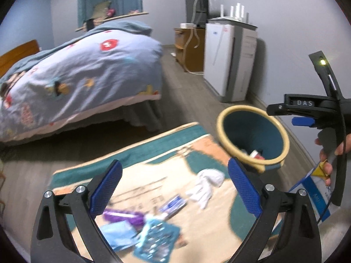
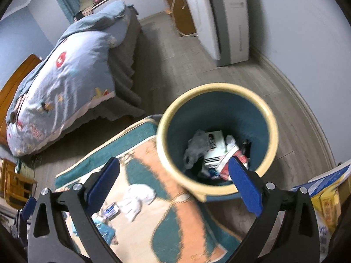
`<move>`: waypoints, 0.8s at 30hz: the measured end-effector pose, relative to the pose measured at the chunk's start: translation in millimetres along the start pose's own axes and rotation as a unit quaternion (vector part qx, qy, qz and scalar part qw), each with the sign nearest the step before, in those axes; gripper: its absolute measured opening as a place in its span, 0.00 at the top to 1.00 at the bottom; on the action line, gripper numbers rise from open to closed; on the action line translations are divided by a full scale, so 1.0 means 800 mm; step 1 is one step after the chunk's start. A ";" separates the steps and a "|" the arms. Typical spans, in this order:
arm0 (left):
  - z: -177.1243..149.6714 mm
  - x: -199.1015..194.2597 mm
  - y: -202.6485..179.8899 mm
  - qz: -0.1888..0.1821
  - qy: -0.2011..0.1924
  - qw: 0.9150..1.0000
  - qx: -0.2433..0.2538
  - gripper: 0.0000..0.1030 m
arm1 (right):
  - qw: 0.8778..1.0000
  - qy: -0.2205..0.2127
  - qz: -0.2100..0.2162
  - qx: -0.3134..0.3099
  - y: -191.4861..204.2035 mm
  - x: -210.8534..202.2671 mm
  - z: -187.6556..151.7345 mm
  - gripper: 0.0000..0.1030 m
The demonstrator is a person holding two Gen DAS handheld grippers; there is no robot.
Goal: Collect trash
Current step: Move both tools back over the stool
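A round bin (image 1: 252, 135) (image 2: 217, 140) with a cream rim and teal inside stands at the rug's far right corner, holding several pieces of trash (image 2: 216, 151). Loose trash lies on the rug: a white crumpled tissue (image 1: 206, 184) (image 2: 138, 199), a purple wrapper (image 1: 125, 217), a blue packet (image 1: 173, 203) (image 2: 111, 210) and teal wrappers (image 1: 155, 239). My left gripper (image 1: 175, 188) is open above this litter with nothing between its fingers. My right gripper (image 2: 174, 184) is open over the bin's near rim, also with nothing between its fingers; its body and a hand show at right in the left wrist view.
A patterned teal and orange rug (image 1: 197, 230) (image 2: 175, 219) covers the wooden floor. A bed with a blue quilt (image 1: 76, 83) (image 2: 63, 83) fills the left. A white appliance (image 1: 230, 59) (image 2: 221, 17) stands against the wall. A blue and yellow box (image 1: 316, 197) (image 2: 326, 197) lies at right.
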State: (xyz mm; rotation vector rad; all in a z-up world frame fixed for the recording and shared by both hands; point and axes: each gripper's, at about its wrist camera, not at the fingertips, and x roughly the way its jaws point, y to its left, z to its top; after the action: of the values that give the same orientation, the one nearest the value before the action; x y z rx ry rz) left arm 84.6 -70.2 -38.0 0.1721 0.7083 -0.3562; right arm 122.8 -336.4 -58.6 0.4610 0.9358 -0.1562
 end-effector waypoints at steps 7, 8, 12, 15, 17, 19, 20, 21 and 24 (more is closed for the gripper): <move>-0.033 -0.024 0.068 0.041 0.011 0.999 -0.026 0.07 | 0.999 0.020 0.008 -0.039 0.054 0.008 -0.032 0.06; -0.035 -0.026 0.075 0.045 0.012 0.999 -0.029 0.07 | 0.999 0.024 0.009 -0.046 0.062 0.011 -0.036 0.06; -0.048 -0.030 0.108 0.064 0.020 0.997 -0.047 0.07 | 0.997 0.040 0.005 -0.060 0.086 0.026 -0.051 0.06; -0.061 -0.024 0.133 0.080 0.036 0.994 -0.063 0.07 | 0.996 0.054 -0.003 -0.068 0.098 0.041 -0.063 0.06; -0.070 -0.014 0.150 0.088 0.053 0.992 -0.073 0.07 | 0.995 0.064 -0.010 -0.077 0.106 0.054 -0.071 0.06; -0.081 -0.002 0.163 0.081 0.074 0.990 -0.090 0.07 | 0.993 0.076 -0.012 -0.085 0.115 0.065 -0.076 0.06; -0.087 0.003 0.167 0.078 0.085 0.989 -0.098 0.07 | 0.993 0.082 -0.011 -0.087 0.119 0.071 -0.079 0.06; -0.093 0.010 0.169 0.075 0.097 0.987 -0.102 0.07 | 0.992 0.086 -0.011 -0.088 0.121 0.077 -0.080 0.06; -0.111 0.032 0.171 0.072 0.133 0.984 -0.097 0.07 | 0.991 0.098 -0.013 -0.087 0.127 0.092 -0.083 0.06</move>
State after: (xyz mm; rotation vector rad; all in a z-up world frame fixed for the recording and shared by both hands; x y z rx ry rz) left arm 100.6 73.6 -116.8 0.0858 0.9847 -0.1235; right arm 150.1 -211.2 -119.3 0.3064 1.1377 -0.0518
